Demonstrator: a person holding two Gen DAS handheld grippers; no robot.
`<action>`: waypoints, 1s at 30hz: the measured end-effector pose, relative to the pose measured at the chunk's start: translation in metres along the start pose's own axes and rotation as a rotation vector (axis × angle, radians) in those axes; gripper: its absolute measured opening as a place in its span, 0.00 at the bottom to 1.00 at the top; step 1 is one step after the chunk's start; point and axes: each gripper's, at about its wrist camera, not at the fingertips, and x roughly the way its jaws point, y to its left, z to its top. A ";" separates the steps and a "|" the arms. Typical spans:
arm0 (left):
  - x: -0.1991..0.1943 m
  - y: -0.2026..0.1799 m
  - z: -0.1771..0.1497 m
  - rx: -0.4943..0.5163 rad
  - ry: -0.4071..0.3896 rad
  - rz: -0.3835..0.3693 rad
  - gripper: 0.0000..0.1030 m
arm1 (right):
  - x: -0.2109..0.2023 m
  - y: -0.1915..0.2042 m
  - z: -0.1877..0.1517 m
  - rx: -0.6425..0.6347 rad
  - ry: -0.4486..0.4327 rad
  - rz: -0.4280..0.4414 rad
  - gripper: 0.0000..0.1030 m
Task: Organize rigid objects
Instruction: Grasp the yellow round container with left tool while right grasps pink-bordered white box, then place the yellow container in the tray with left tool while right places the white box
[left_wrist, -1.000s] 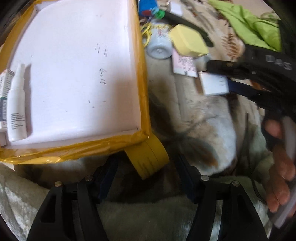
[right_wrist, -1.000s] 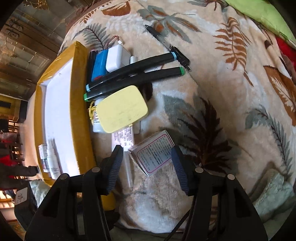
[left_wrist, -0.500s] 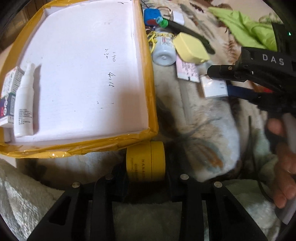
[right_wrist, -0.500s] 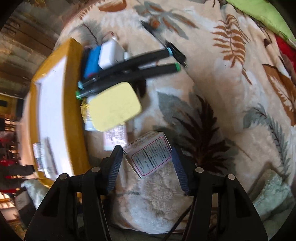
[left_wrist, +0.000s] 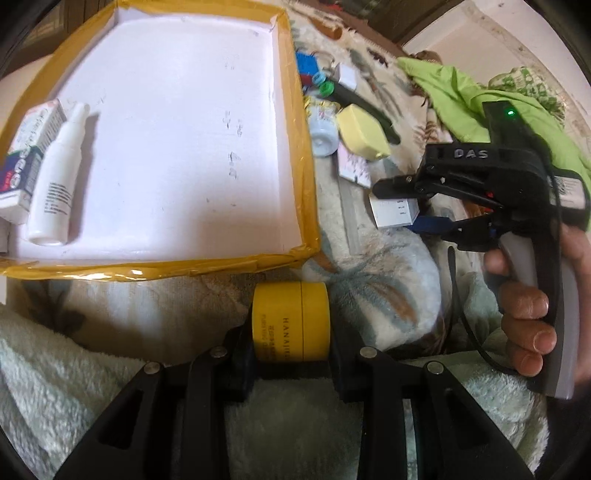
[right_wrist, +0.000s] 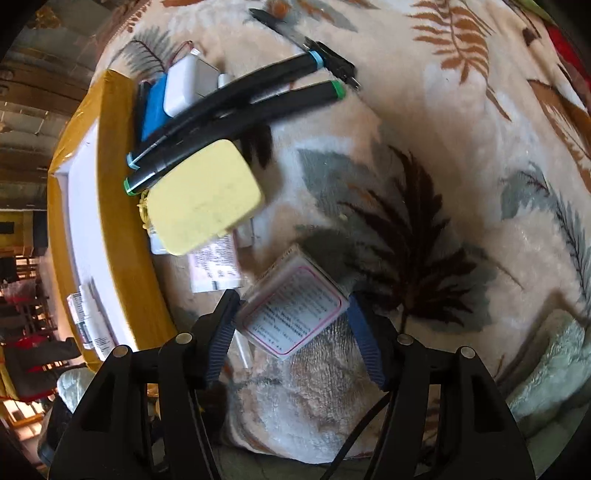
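Observation:
My left gripper (left_wrist: 291, 332) is shut on a yellow jar (left_wrist: 290, 325), held just in front of the near edge of the yellow-rimmed white tray (left_wrist: 303, 147). In the tray lie a white bottle (left_wrist: 55, 177) and a small carton (left_wrist: 27, 147) at the left. My right gripper (right_wrist: 293, 321) has its jaws against both sides of a small white box with a pink-bordered label (right_wrist: 293, 314); it also shows in the left wrist view (left_wrist: 402, 206), gripping the box (left_wrist: 393, 210) to the right of the tray.
Beside the tray's right edge lie a yellow case (right_wrist: 201, 197), two black markers (right_wrist: 236, 110), a blue block (right_wrist: 153, 107), a white adapter (right_wrist: 183, 88), a white bottle (left_wrist: 323, 125) and a leaflet (right_wrist: 216, 266) on the leaf-patterned blanket (right_wrist: 443, 184). A green cloth (left_wrist: 461, 96) lies at the back right.
My left gripper closed on the yellow jar and drew it back from under the tray's edge. My right gripper moved onto the white box and closed on it.

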 end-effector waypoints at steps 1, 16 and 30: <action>0.001 -0.001 0.003 -0.001 -0.011 -0.008 0.31 | -0.001 -0.001 0.000 0.011 -0.004 0.008 0.51; -0.037 0.024 0.003 -0.087 -0.180 -0.158 0.31 | -0.029 0.010 -0.017 -0.055 -0.100 0.068 0.40; -0.061 0.044 0.017 -0.169 -0.210 -0.276 0.31 | -0.065 0.056 -0.032 -0.264 -0.258 0.239 0.40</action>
